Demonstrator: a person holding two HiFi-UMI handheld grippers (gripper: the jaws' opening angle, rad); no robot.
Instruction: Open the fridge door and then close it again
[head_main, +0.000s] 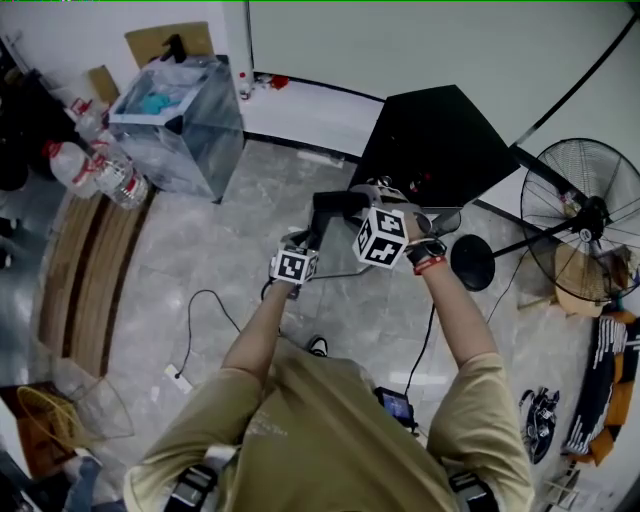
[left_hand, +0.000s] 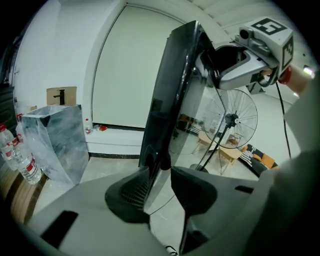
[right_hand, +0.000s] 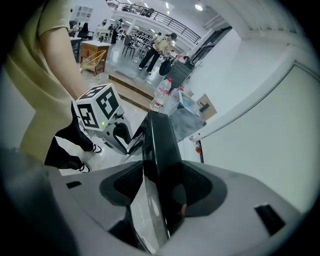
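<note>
The left gripper (left_hand: 162, 187) pinches the edge of the open door (left_hand: 170, 90) of the fridge (head_main: 430, 140), but the right gripper (right_hand: 162, 187) has its jaws wide and loose around that edge, so the door might slip and bang shut.

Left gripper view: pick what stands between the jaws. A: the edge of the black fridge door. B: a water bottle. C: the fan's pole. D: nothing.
A: the fridge door runs its dark edge down between the two pads of the left gripper; the fan stands beyond it, the water bottles at far left.
</note>
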